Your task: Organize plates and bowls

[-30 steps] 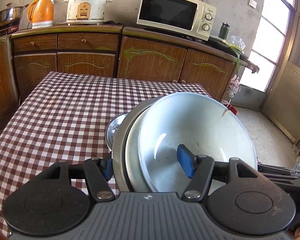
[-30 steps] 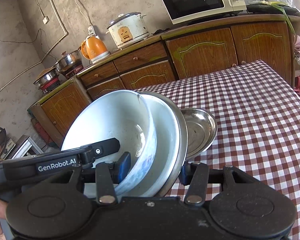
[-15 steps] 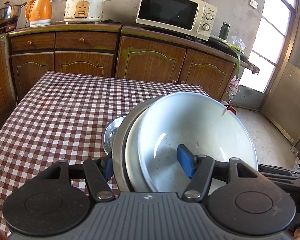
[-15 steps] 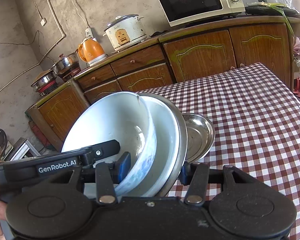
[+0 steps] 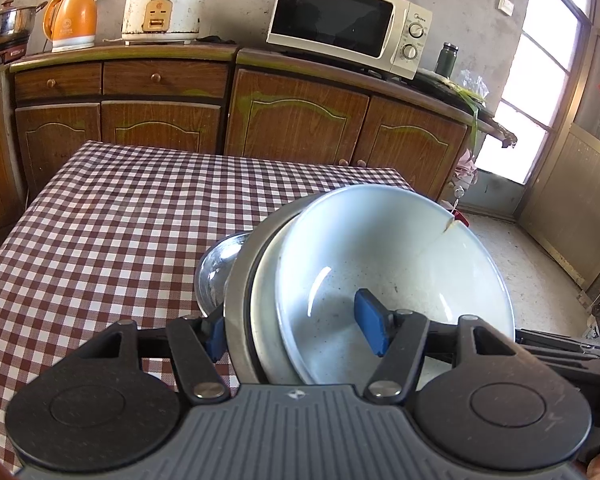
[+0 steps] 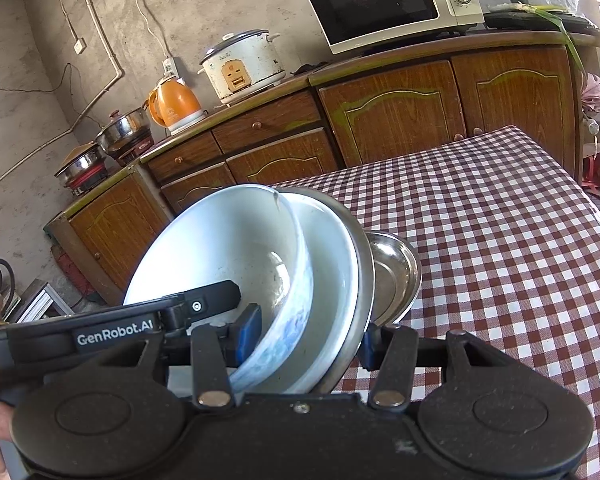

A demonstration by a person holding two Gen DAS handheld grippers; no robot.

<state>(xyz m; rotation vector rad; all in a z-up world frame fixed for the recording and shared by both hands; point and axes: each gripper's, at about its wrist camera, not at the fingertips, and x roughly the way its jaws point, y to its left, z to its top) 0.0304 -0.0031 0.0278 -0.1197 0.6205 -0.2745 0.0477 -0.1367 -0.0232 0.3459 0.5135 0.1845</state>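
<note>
In the left wrist view, the left claw (image 5: 296, 334) is clamped across a tilted stack (image 5: 260, 300) of nested dishes, a cracked white bowl (image 5: 400, 264) innermost, above the checkered desk (image 5: 112, 224). In the right wrist view, the right claw (image 6: 306, 340) grips the same stack (image 6: 336, 264); a steel plate (image 6: 396, 276) shows just behind it.

Left tongs (image 5: 296, 326) clamp tilted stack (image 5: 268, 320): chipped white bowl (image 5: 400, 264) foremost, above checkered table (image 5: 120, 220)
</note>
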